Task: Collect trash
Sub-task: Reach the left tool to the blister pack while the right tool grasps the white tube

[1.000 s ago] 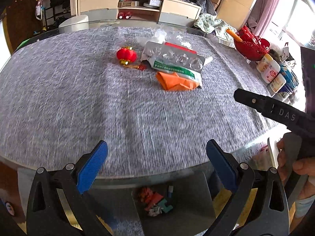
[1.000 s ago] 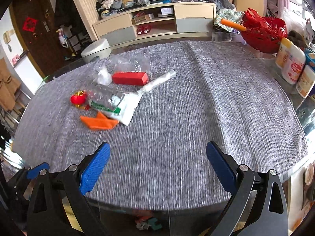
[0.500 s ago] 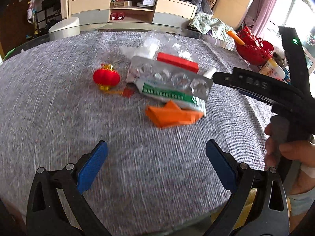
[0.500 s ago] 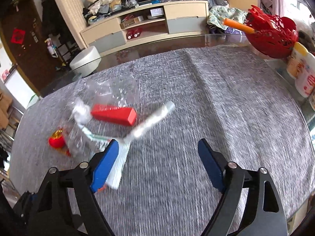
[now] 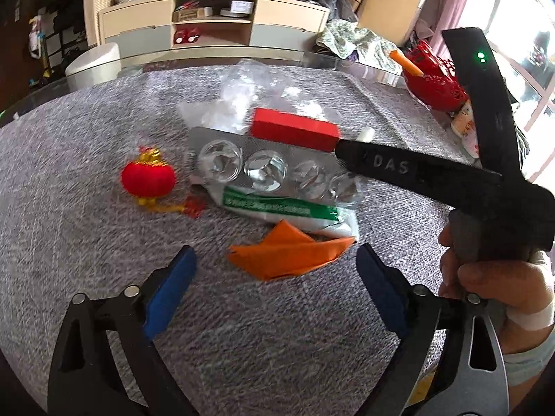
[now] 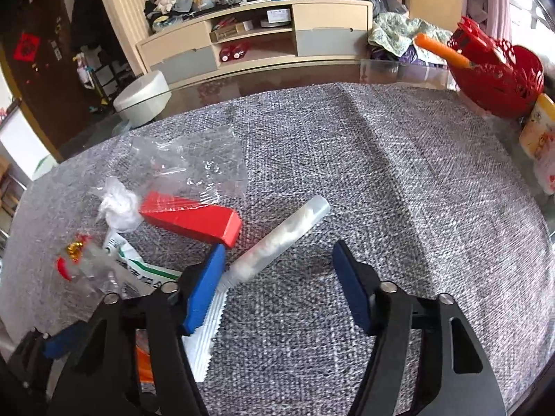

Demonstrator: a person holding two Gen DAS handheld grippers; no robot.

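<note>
Left wrist view: the left gripper [image 5: 274, 287] has closed in on the trash pile on the tabletop [image 5: 69, 228], jaws open just short of the orange paper [image 5: 288, 256]. The right gripper [image 6: 277, 284], open too, has dropped around the white tube [image 6: 277, 239] beside the red box [image 6: 190, 218]. Both look ready to grasp.

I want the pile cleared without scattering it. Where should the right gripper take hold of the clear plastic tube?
Probably at the tube's free middle, coming down from above with the right gripper turned so its fingers close across the width. The tube lies flat and slanted on the grey cloth; its near end runs into the white packet, its far end lies clear of the red box.
</note>
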